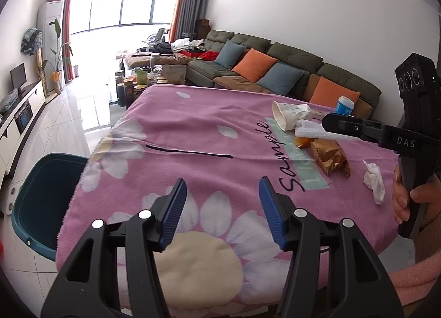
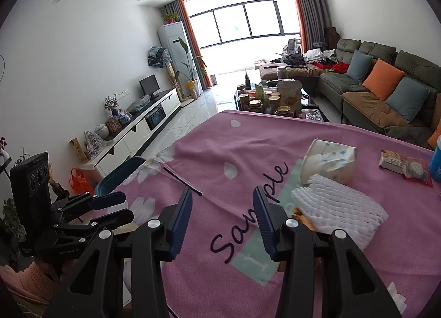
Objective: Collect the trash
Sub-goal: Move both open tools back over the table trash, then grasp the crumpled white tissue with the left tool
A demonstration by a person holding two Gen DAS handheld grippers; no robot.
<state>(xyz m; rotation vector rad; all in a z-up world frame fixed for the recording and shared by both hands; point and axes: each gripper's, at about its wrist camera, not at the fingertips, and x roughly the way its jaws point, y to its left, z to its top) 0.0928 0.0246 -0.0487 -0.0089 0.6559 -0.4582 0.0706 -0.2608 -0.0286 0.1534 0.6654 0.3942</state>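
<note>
My left gripper (image 1: 222,202) hangs open over the near part of the pink flowered blanket (image 1: 193,125), nothing between its blue pads. My right gripper (image 2: 223,207) is open too, empty, just left of a white foam net (image 2: 339,207). Trash lies in a cluster at the right: a crushed paper cup (image 1: 289,116), the foam net (image 1: 317,131), orange peel (image 1: 303,141), a brown wrapper (image 1: 330,156), a crumpled tissue (image 1: 374,180) and a blue cup (image 1: 344,105). A snack packet (image 2: 402,166) lies further right. A thin black stick (image 1: 190,152) lies mid-blanket. A teal bin (image 1: 41,202) stands at the table's left edge.
A hand (image 1: 413,199) holds the right gripper's handle at the right edge. Beyond the table stand a low table with jars (image 2: 270,100), a green sofa with cushions (image 2: 386,89) and a white TV cabinet (image 2: 137,130). An orange bag (image 2: 80,180) sits on the floor.
</note>
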